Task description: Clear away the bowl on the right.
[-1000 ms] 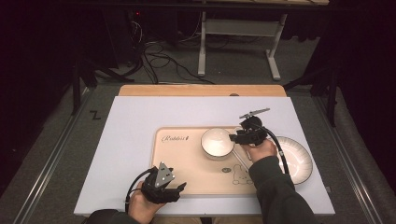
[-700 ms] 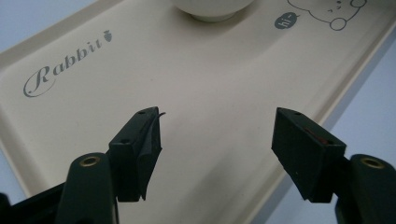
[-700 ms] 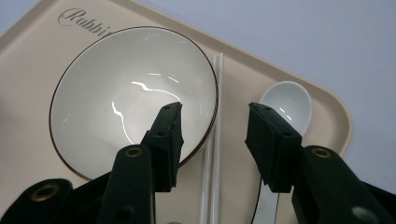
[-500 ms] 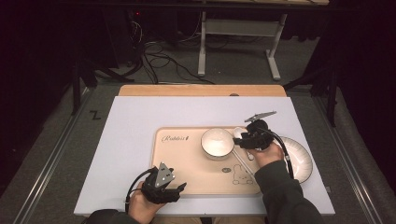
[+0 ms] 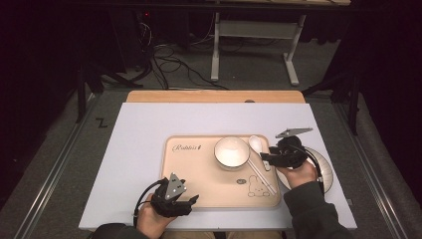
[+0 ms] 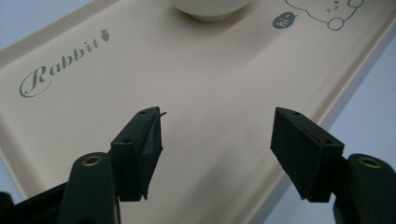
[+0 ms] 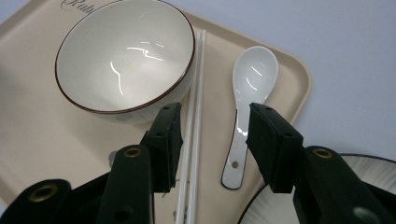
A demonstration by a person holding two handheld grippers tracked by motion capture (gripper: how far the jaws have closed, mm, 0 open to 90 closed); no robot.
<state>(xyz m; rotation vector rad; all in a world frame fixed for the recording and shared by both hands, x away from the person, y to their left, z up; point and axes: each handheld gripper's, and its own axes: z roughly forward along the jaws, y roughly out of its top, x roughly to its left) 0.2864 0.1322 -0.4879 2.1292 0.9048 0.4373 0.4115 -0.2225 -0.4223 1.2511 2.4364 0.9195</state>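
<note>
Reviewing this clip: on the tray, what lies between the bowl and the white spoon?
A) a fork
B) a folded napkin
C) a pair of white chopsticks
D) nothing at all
C: in the right gripper view the white chopsticks run side by side between the bowl and the spoon on the tray.

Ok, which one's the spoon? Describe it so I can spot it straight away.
Find the beige tray printed "Rabbit" on the white table, then go to its far right corner. The spoon lies there, right of the white bowl and beside the chopsticks. It is short and white with a rounded scoop, unlike the long thin sticks.
</note>
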